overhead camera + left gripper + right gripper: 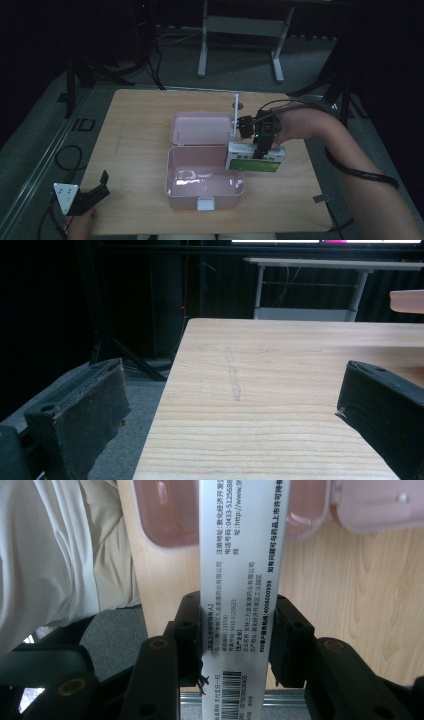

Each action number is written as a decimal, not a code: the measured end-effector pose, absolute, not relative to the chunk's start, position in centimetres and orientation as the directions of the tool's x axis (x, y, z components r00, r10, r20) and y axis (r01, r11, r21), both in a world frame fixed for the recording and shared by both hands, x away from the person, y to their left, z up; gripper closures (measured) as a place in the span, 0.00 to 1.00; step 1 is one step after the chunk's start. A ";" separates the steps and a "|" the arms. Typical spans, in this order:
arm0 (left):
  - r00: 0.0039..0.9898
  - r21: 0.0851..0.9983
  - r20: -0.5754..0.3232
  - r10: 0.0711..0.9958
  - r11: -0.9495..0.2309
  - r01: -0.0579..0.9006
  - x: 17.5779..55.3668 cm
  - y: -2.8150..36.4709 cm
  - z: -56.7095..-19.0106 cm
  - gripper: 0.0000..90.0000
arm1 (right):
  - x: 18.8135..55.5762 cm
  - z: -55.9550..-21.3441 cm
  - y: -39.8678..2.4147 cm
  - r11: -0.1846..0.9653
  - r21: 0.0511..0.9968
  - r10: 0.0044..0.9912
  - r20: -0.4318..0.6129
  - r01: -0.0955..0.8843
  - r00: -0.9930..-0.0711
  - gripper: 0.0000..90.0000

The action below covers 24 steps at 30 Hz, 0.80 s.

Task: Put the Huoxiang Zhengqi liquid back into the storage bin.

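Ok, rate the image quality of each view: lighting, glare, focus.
High view: dim and soft overall, surroundings nearly black, with glare patches on the floor of the pink box. Left gripper view: table evenly lit and fairly sharp, the near left claw slightly blurred. Right gripper view: brightest; print on the carton held by the right claw is crisp, its barcode end softer.

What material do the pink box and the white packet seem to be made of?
Pink box: probably plastic, glossy; its inside shows bright reflections. White packet, held by the right gripper: likely printed cardboard, with flat faces, fine text and a barcode.

Carton (pixel 255 159) right of lunchbox (pixel 205 186)
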State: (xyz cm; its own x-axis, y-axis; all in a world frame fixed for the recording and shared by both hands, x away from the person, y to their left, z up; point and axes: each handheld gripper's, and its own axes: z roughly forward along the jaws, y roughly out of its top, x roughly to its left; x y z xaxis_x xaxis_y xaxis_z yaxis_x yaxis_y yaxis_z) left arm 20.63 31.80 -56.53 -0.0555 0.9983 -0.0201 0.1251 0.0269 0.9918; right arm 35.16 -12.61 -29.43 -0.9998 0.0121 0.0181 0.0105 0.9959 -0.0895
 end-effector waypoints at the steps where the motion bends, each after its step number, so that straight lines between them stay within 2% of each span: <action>1: -0.055 0.992 -0.021 0.998 0.028 0.125 20.6 31.8 -56.5 0.00 | 35.1 -29.5 -12.3 0.996 -0.090 0.006 0.020 0.004 -1.000 0.69; 24: -0.048 0.992 -0.025 0.999 0.031 0.123 20.6 31.9 -56.5 0.00 | 33.4 -30.9 -3.7 0.988 -0.102 -0.109 0.062 -0.115 -0.992 0.69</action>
State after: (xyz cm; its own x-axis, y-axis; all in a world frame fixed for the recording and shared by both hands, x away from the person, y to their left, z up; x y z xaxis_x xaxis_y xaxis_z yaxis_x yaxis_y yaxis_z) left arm 20.62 31.86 -56.54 -0.0475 0.9986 -0.0250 0.1231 0.0307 0.9919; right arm 33.37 -3.67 -30.95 -0.9921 -0.1089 0.0617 -0.1148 0.9881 -0.1021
